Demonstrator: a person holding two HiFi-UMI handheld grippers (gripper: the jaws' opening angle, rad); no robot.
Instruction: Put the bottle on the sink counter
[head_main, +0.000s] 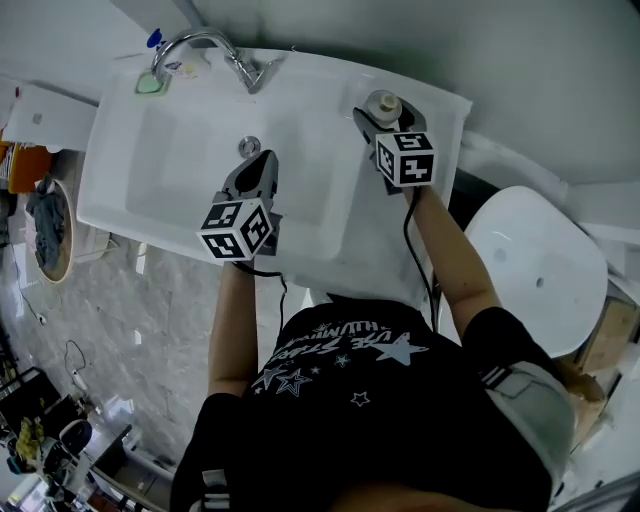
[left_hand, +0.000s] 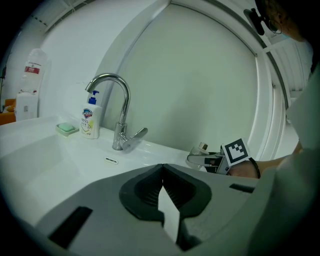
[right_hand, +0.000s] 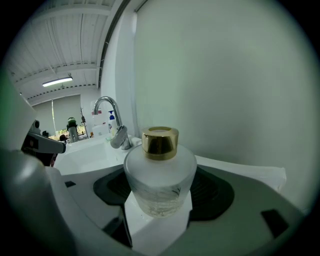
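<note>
Standing at a white washbasin (head_main: 110, 150), a person in a black printed T-shirt (head_main: 350, 390) holds one gripper in each hand.

Item 1, right gripper (head_main: 386, 118): jaws spread to the width of a bottle (head_main: 383, 102) and clamped on it, one on each side of its body. The bottle is squat, frosted glass, upright, with a gold cap (right_hand: 160, 142). It sits at the gripper's tip, over the right rear corner of the sink counter (head_main: 445, 112), close to the wall; whether its base touches the counter cannot be told. The marker cube (head_main: 405, 158) rides just behind the jaws.

Item 2, left gripper (head_main: 262, 160): jaws closed together, nothing between them. It hangs over the basin hollow, with its marker cube (head_main: 237, 228) at the near end.

Item 3, drain (head_main: 249, 146): just ahead of the left gripper's tip.

Item 4, chrome gooseneck faucet (left_hand: 117, 115): farther ahead of the left gripper and slightly to its left, lever pointing right.

Item 5, pump bottle of hand soap (left_hand: 90, 119): beside the faucet, on the side away from the right gripper.

Item 6, green soap in a dish (left_hand: 66, 129): just beyond the pump bottle, farthest left.

Item 7, overflow slot (left_hand: 111, 160): in the basin wall below the faucet.
</note>
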